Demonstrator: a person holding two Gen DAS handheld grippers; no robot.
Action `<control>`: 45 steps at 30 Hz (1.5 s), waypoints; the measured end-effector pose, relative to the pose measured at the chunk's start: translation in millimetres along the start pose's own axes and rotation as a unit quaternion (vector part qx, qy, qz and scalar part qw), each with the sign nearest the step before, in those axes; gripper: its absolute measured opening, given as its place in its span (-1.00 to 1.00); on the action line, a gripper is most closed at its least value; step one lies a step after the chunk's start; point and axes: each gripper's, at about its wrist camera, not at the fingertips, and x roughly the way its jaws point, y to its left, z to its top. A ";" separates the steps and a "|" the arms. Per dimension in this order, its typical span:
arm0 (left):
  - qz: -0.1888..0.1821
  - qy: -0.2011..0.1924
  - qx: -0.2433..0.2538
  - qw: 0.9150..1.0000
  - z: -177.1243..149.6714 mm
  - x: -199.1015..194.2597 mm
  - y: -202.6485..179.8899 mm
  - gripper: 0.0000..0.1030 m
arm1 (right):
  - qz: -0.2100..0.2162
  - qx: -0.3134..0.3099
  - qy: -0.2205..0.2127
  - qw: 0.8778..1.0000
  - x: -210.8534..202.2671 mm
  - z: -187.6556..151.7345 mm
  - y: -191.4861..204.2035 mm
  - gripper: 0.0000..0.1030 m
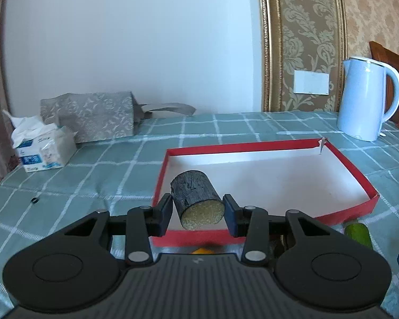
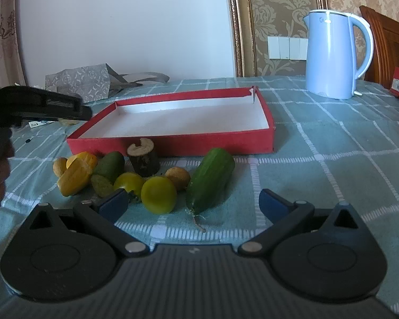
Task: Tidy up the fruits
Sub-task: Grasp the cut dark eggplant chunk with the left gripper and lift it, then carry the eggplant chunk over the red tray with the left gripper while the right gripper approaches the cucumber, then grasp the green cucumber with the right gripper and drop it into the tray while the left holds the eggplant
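While the left gripper [image 1: 197,212] clamps a short dark-barked cylindrical piece w/ a pale yellow grainy cut end [image 1: 196,200], that piece hangs over the near-left corner of the shallow red cardboard box w/ white inside [image 1: 369,190]. Right gripper [image 2: 192,202] sits w/ fingers wide apart, holding nothing, low over the teal checked tablecloth [image 2: 319,175]. Near side of box, on cloth: long green cucumber [image 2: 210,178], two round yellow-green fruits [image 2: 159,194], small brown round fruit [image 2: 177,177], stubby bark-covered stump [image 2: 143,160], green avocado-like fruit [image 2: 110,162], ridged yellow fruit [image 2: 75,176] at left. Pale blue electric kettle [image 2: 332,53] far right; grey patterned bag [image 1: 93,118] & tissue pack [image 1: 44,147] far left.
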 end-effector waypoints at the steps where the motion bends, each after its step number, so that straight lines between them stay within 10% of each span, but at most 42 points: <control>1: -0.004 0.002 0.001 1.000 1.8 2.9 -1.6 -0.22 | -0.001 -0.001 -0.002 1.000 -0.4 0.1 0.3 1.00; 22: -0.017 0.023 -0.004 1.000 3.0 40.6 -0.8 -0.22 | -0.065 -0.050 -0.032 0.996 -4.4 5.7 -3.2 0.91; 34: -0.018 0.021 -0.023 0.999 2.5 42.0 10.9 -0.22 | -0.124 -0.044 0.044 0.990 44.9 19.9 8.9 0.27; 38: -0.019 0.021 -0.021 0.999 1.9 41.9 12.0 -0.22 | -0.112 -0.073 0.054 0.990 49.5 22.0 16.6 -0.35; 43: -0.016 0.016 -0.020 1.000 1.5 40.3 12.2 -0.21 | -0.102 -0.075 0.053 0.991 44.1 18.1 12.2 -0.37; 45: -0.013 0.015 -0.020 1.000 1.6 40.3 12.6 -0.21 | -0.115 -0.070 0.054 0.989 45.2 19.4 7.7 0.16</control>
